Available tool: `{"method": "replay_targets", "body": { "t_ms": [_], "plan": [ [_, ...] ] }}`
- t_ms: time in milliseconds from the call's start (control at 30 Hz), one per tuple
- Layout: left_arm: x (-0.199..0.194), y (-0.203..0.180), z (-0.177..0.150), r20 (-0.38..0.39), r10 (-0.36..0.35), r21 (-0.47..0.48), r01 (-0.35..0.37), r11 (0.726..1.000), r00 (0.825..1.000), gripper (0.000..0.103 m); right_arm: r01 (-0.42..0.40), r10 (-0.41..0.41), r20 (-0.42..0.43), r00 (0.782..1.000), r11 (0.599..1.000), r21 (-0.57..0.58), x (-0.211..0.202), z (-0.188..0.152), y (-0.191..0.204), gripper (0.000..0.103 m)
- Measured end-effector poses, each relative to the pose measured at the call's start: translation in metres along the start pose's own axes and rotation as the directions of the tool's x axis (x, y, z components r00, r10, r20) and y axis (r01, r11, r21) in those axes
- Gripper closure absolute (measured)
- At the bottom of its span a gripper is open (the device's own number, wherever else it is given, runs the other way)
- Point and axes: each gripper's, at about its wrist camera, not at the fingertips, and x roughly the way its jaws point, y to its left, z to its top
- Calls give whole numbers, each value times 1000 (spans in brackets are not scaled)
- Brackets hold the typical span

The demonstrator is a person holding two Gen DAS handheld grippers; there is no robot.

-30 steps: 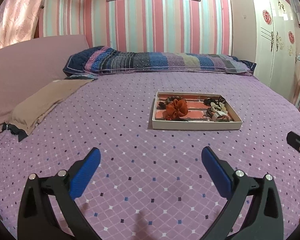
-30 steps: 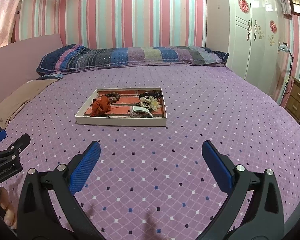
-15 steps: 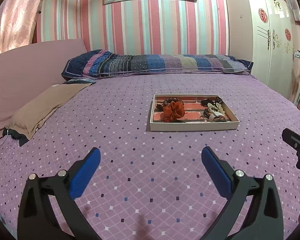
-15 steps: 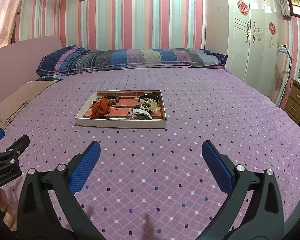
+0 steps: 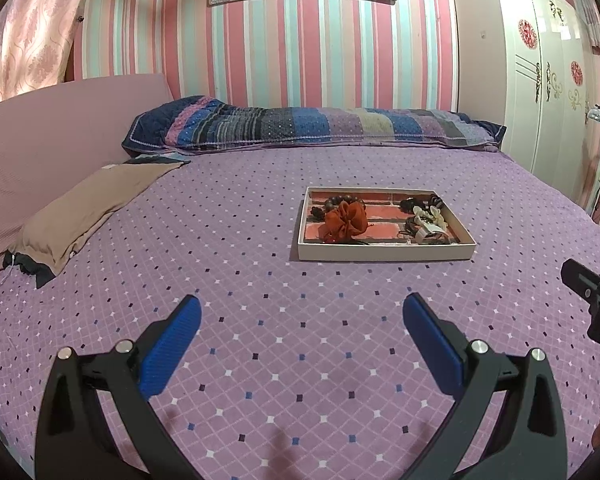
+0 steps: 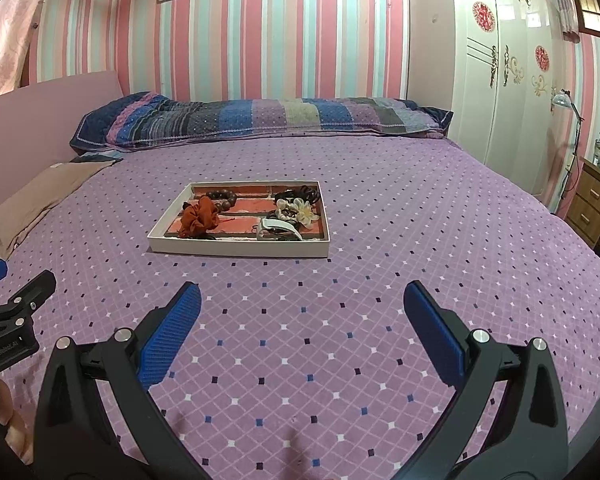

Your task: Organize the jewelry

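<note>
Jaws wide on your left gripper (image 5: 302, 318) and right gripper (image 6: 302, 306), nothing held, both above the purple bedspread (image 5: 236, 240). Ahead, well apart, the tray (image 6: 236, 249) holds an orange scrunchie (image 6: 198, 216), beads (image 6: 222, 199) and a flower clip (image 6: 303, 209).
</note>
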Motion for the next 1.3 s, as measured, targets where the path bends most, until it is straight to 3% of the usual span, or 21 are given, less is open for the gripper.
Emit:
{"method": "replay_targets", "body": {
  "t_ms": [1300],
  "plan": [
    [0,0,-2,-2,8,6,-8,1000,1000,4,10,-10,3,1000,1000,0,1,1,1,4]
  ]
}}
